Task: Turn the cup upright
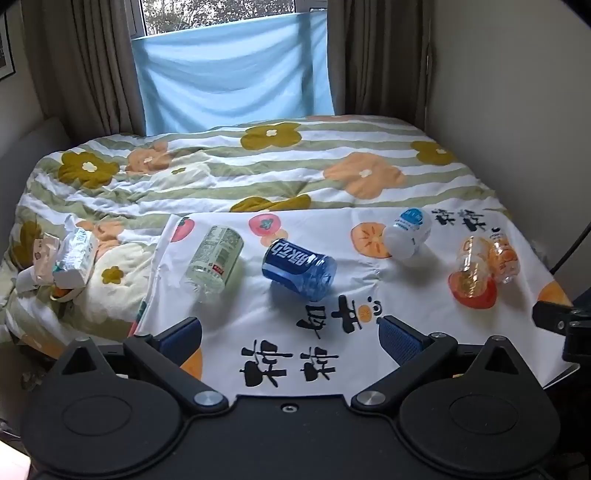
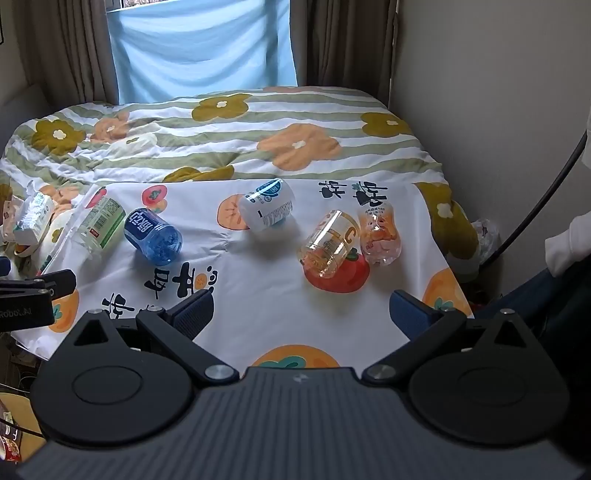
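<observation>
Both tools hang low over a white fruit-print cloth [image 2: 266, 295] spread on a bed; the left gripper [image 1: 290, 334] and right gripper [image 2: 301, 308] each stand with fingers wide apart, holding nothing. Ahead of the right gripper, slightly right, the amber cup [image 2: 330, 245] lies on its side, touching a clear orange bottle [image 2: 380, 236]. Farther ahead-left lie a white cup [image 2: 267, 206], a blue cup [image 2: 153, 236] and a green-label cup [image 2: 98, 227]. Beyond: floral quilt [image 2: 229, 144], brown curtains [image 1: 79, 66], a blue sheet [image 1: 232, 74] over the window. Only the left view shows treetops outside [image 1: 218, 13].
</observation>
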